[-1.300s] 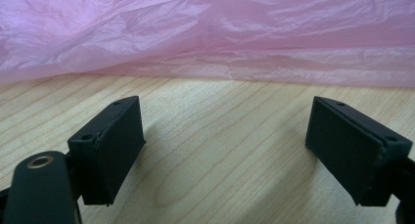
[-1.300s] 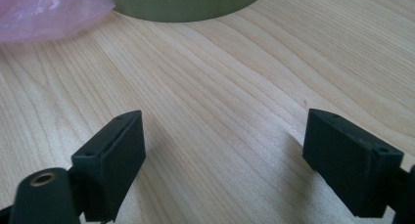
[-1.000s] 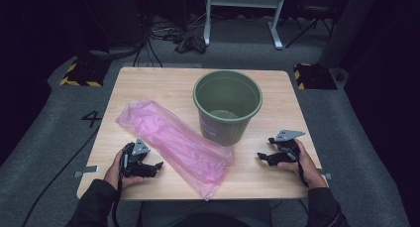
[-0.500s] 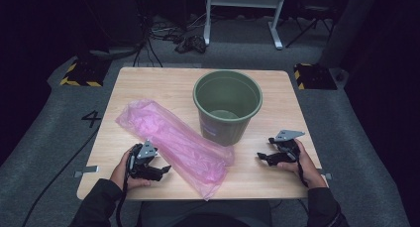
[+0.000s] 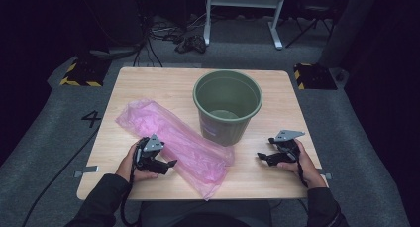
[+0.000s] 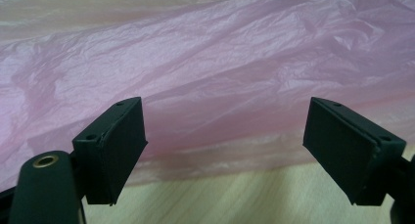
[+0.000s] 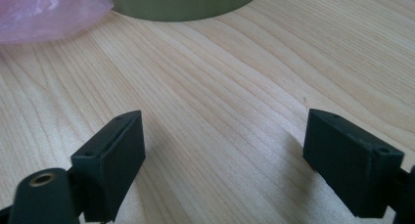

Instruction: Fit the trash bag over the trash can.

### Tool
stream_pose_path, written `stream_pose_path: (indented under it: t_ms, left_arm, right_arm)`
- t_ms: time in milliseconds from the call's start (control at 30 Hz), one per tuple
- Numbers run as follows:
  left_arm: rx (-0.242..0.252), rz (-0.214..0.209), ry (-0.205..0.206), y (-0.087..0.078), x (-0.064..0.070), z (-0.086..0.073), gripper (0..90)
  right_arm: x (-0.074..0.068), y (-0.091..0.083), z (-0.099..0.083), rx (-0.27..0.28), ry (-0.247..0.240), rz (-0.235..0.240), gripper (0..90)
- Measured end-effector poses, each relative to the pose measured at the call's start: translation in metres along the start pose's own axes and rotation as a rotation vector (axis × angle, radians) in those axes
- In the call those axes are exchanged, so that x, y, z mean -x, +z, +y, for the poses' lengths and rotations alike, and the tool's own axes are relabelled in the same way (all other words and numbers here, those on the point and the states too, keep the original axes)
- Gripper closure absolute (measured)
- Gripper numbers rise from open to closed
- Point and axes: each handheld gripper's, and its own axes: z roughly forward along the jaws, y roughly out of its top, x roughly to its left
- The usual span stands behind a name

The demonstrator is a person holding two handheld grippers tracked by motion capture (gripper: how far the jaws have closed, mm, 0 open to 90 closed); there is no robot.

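A flat pink plastic bag (image 5: 173, 142) lies slantwise on the wooden table (image 5: 148, 83), left of a green bucket (image 5: 227, 105) that stands upright and empty. My left gripper (image 5: 168, 165) is open at the bag's near-left edge, jaws pointing right at it. In the left gripper view the crinkled bag (image 6: 220, 62) spreads just beyond the gripper (image 6: 225, 150), whose jaws stand wide with nothing between them. My right gripper (image 5: 262, 157) is open near the front right, on bare wood. In the right gripper view this gripper (image 7: 225, 155) faces the bucket's base (image 7: 186, 4) and a corner of the bag (image 7: 44, 13).
The table's front edge (image 5: 198, 197) lies close under both hands. Beyond the table's far side are a white frame stand (image 5: 242, 9), cables on the dark floor, and yellow-black striped blocks (image 5: 79, 73) at either corner. Bare wood lies right of the bucket.
My left gripper has moved right, up to the edge of the pink bag. The right gripper has stayed in place.
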Motion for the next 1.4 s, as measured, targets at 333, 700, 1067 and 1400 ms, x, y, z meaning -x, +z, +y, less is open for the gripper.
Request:
stream_pose_path:
  t_ms: [333,700,1067,1400]
  left_arm:
    - [-0.033,-0.034,0.033,0.023,0.013,0.014,15.8]
    - [0.016,-0.06,0.072,0.029,0.022,0.032,15.9]
    - [0.038,-0.075,0.064,0.021,-0.014,0.044,15.8]
    - [-0.037,-0.198,0.063,0.039,-0.034,0.038,19.7]
  right_arm:
    - [0.0,0.0,0.0,0.001,-0.002,0.0,15.5]
    - [0.0,0.0,0.0,0.001,-0.003,0.001,15.9]
    - [0.0,0.0,0.0,0.002,-0.007,0.005,15.8]
    - [-0.001,0.0,0.0,0.001,-0.003,0.002,15.9]
